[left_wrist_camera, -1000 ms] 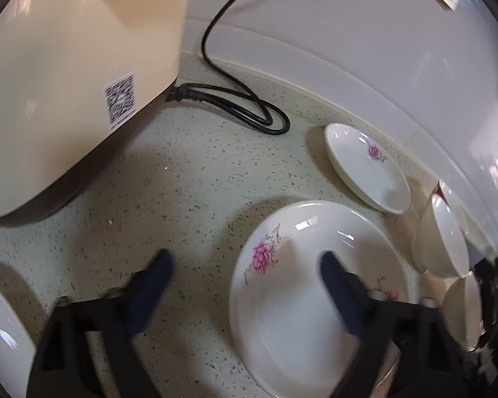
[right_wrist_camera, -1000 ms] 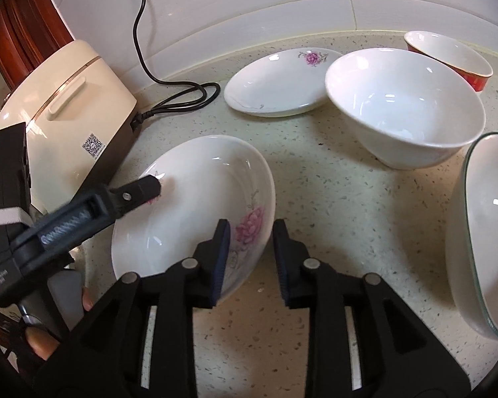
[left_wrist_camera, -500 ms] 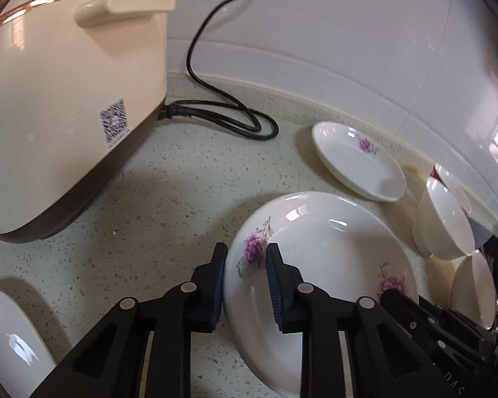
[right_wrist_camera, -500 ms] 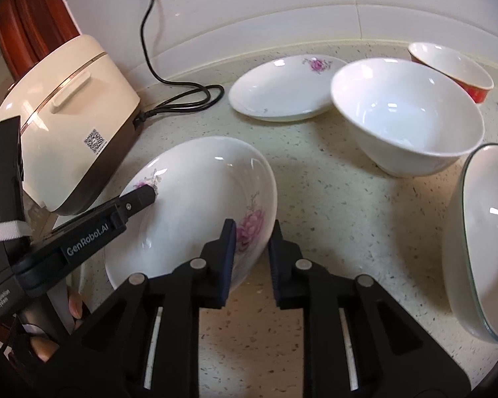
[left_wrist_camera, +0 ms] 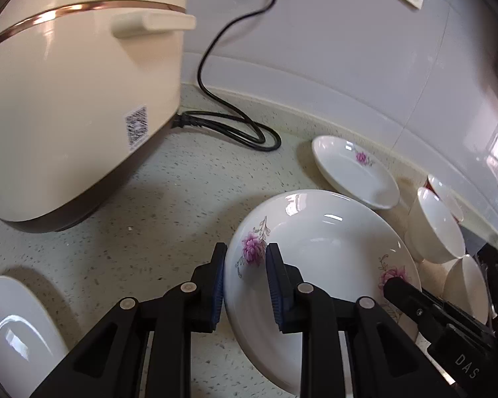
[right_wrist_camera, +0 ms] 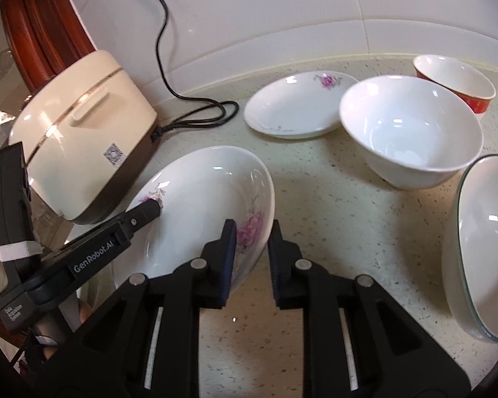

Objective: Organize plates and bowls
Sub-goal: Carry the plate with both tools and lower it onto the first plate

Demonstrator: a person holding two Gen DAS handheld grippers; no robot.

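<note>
With our left gripper (left_wrist_camera: pixel 244 278) and right gripper (right_wrist_camera: pixel 251 258) each clamped on opposite rims of the flowered plate (right_wrist_camera: pixel 199 205), tilted beside the rice cooker (right_wrist_camera: pixel 83 126), we judge the lift toward another plate comes next, needing 2 level hands.

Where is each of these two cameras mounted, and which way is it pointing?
Left wrist: rides the left gripper, looking down along its fingers, which pinch the flowered plate.
Right wrist: rides the right gripper, facing the same plate's opposite rim; the left gripper shows too.
Shared: the plate, rice cooker, black cord, white bowl.
</note>
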